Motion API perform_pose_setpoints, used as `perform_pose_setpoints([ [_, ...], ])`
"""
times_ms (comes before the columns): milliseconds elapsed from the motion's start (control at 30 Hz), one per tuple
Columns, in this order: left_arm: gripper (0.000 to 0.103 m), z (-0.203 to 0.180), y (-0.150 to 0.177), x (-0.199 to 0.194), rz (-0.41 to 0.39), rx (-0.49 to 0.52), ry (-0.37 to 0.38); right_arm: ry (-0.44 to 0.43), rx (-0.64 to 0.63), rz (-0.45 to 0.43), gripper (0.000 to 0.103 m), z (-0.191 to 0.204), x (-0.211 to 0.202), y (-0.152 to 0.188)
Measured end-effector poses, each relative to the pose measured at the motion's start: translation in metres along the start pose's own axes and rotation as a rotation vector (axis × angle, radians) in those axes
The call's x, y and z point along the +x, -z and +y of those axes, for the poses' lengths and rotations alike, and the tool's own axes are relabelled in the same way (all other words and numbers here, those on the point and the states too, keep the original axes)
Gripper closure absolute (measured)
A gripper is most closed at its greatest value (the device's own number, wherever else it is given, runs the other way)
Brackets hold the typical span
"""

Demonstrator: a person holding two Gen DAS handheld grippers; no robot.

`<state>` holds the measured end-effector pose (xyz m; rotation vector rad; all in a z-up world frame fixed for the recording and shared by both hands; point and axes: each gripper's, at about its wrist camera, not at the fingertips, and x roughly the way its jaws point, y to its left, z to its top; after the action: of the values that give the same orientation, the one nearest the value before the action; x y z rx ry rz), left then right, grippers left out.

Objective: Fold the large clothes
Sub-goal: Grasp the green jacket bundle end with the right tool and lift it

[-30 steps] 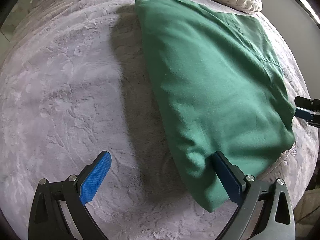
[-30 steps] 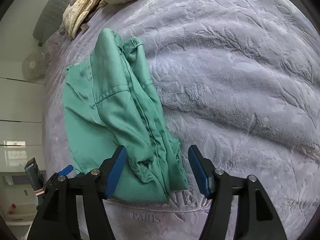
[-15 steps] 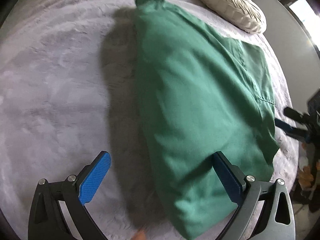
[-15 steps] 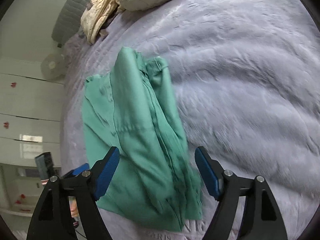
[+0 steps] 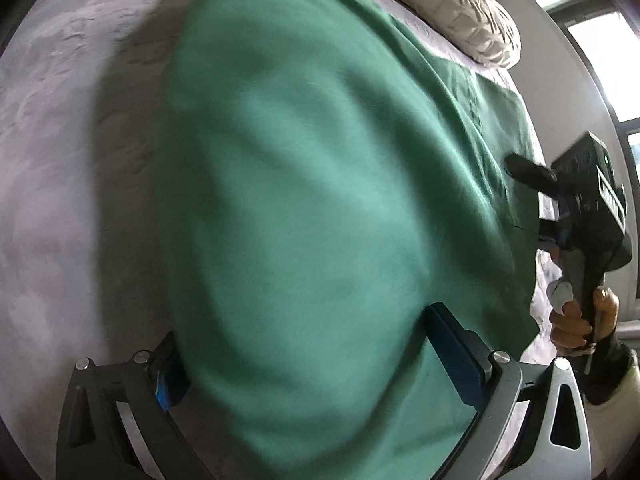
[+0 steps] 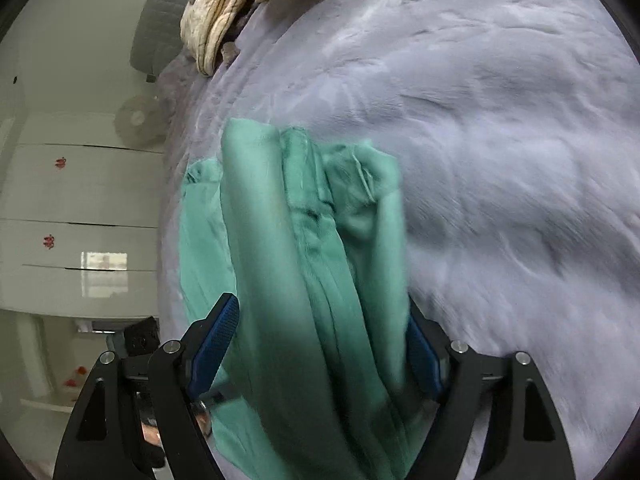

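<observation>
Now green garment (image 5: 320, 200) sits btwn both grippers' wide-spread jaws, on bedspread (image 6: 500, 140)

green garment (image 5: 312, 208), embossed lilac bedspread (image 6: 500, 140), cream pillow (image 5: 460, 12)

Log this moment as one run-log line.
task: fold large clothes | left gripper: open, astride green garment | right gripper: open, just widened, garment between jaws | surface: blanket

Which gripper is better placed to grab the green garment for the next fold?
Probably the right gripper: its open jaws, which have just been opening, straddle the bunched layered edge of the green garment. The left gripper straddles only broad, smooth cloth.
</observation>
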<state>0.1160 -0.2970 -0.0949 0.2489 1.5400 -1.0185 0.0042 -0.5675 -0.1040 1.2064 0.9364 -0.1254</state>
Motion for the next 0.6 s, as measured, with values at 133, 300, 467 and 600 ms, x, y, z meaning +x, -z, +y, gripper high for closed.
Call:
perform_pose_setpoints([
  [133,0.011,-0.003,0.001,-0.006,0.003,0.011,-0.013,0.021,0.041,-0.004,0.028,0.0,0.011,-0.003],
  [300,0.05,-0.006,0.011,-0.036,-0.051,0.062,-0.004,-0.047,0.063,-0.032,0.082,0.01,0.004,0.006],
  [467,0.058,-0.007,0.021,-0.074,-0.084,0.072,0.075,-0.193,0.085,-0.061,0.087,0.034,-0.016,0.027],
  [600,0.058,-0.005,0.043,-0.112,-0.104,0.106,0.086,-0.243,0.076,-0.063,0.087,0.063,-0.026,0.047],
])
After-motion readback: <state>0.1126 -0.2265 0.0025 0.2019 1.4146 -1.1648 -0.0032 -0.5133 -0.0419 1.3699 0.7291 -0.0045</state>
